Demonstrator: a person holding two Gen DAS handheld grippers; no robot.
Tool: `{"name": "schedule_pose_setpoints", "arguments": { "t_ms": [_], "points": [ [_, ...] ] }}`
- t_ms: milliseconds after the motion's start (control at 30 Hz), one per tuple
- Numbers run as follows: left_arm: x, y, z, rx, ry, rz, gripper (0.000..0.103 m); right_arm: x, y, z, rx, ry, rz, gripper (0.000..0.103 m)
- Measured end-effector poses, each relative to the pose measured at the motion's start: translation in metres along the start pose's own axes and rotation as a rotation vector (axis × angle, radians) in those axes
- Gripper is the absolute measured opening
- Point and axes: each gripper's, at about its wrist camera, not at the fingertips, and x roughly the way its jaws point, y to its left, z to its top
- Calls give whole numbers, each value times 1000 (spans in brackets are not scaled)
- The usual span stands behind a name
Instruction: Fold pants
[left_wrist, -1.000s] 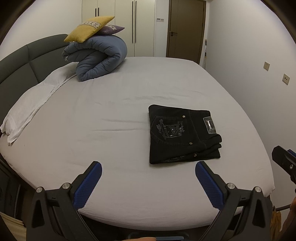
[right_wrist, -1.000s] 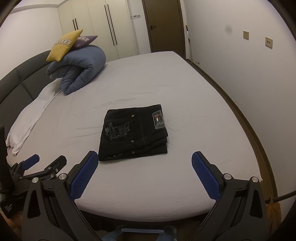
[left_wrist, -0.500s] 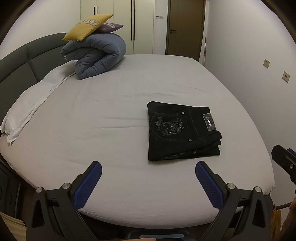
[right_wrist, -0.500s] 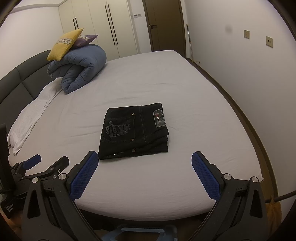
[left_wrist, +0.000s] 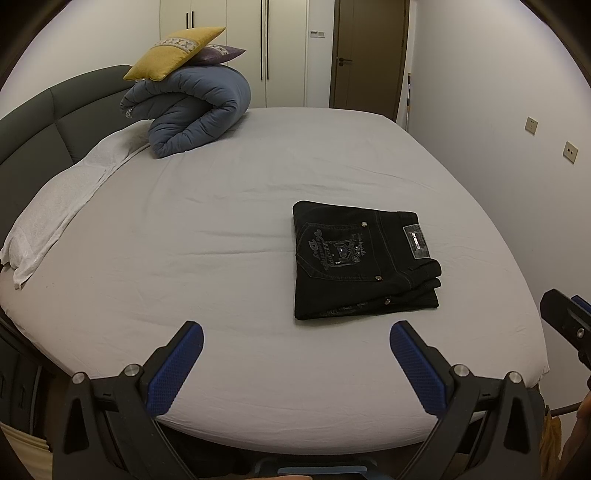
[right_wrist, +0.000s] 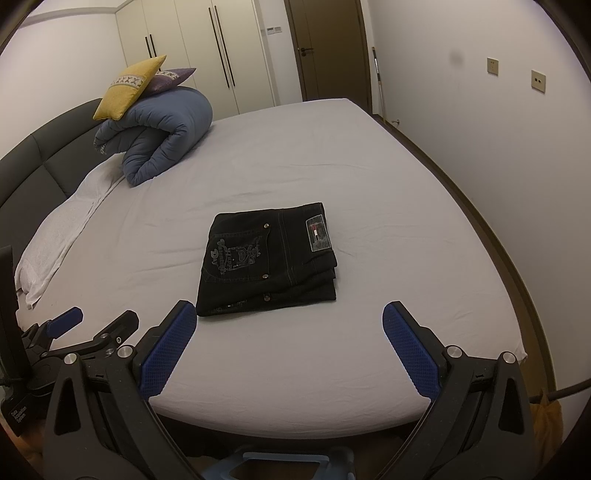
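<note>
Black pants (left_wrist: 362, 262) lie folded into a compact rectangle on the grey bed sheet (left_wrist: 221, 229), back pocket and label facing up. They also show in the right wrist view (right_wrist: 269, 258). My left gripper (left_wrist: 295, 354) is open and empty, held over the bed's near edge, short of the pants. My right gripper (right_wrist: 290, 341) is open and empty, just in front of the pants and apart from them. The left gripper shows at the lower left of the right wrist view (right_wrist: 92, 325).
A rolled blue duvet (left_wrist: 192, 110) with a yellow cushion (left_wrist: 173, 51) and a purple one lies at the far left by the dark headboard (left_wrist: 33, 122). A white pillow (left_wrist: 55, 210) lies along the left edge. A wall (right_wrist: 498, 147) runs close on the right.
Both grippers have drifted slightly, so the pants sit a little higher in each view. The pants have not moved and both grippers stay open.
</note>
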Motion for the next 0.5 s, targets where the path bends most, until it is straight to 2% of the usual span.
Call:
{"name": "schedule_pose_setpoints", "arguments": {
  "t_ms": [500],
  "points": [
    [1, -1, -1, -3, 5, -9, 103, 4, 2, -2, -7, 5, -2, 103]
  ]
}}
